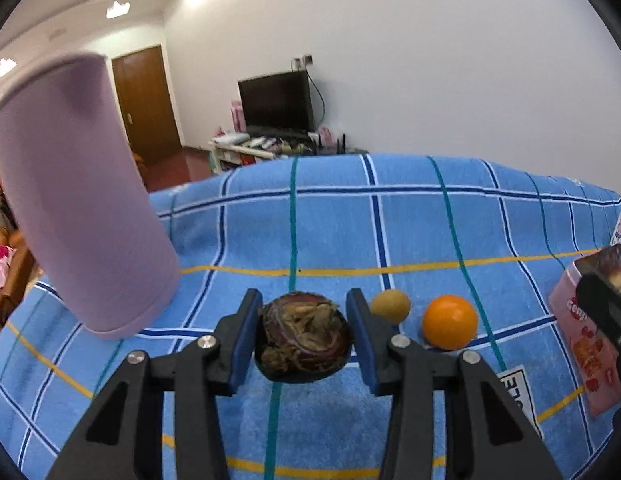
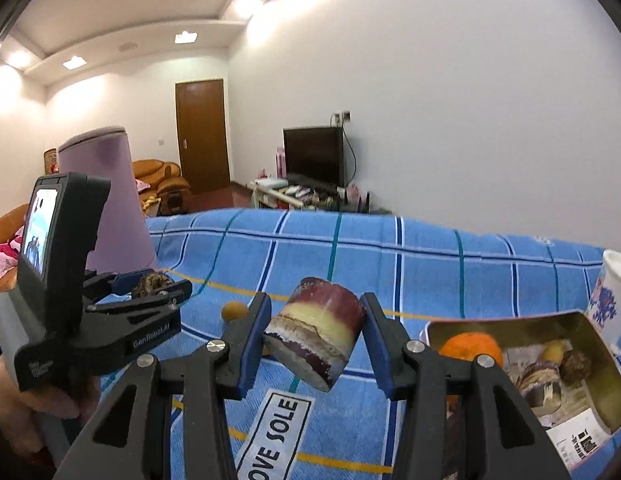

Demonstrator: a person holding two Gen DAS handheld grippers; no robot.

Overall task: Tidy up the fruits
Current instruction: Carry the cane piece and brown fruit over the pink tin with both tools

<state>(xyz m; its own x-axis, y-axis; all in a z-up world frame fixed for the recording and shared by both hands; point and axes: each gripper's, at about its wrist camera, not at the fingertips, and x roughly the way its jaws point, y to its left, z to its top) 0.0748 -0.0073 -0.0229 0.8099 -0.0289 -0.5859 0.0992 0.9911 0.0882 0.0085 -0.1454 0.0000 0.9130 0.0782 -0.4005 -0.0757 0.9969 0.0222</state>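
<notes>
1. While you read the writing first, look low in the right wrist view: a white label on the blue checked cloth [image 2: 430, 264] shows "OVE SOLE", its first letter cut off by the frame's lower edge.
2. Your left claw [image 2: 150, 286], seen at mid left of that view, carries "GenRobot.AI" on its black arm; a second line near the handle is too small to read.
3. At the right edge of the left wrist view, the pink tin [image 1: 582, 344] bears red lettering that a black part of the other device partly hides.
4. Your left claw [image 1: 302, 334] is clamped on a dark, wrinkled round fruit [image 1: 304, 338], both blue pads pressing its sides, low in the centre of the frame.
5. Just right of it on the cloth lie a small tan fruit [image 1: 390, 306] and an orange [image 1: 450, 322], close together.
6. Your right claw [image 2: 316, 340] grips a short cane chunk [image 2: 318, 336], maroon and yellow, tilted, at centre frame.
7. Lower right, the open tin [image 2: 614, 392] holds an orange and several dark pieces; your claw's arm covers part of them.
8. A lilac cylinder [image 1: 78, 200] is blurred at left.
</notes>
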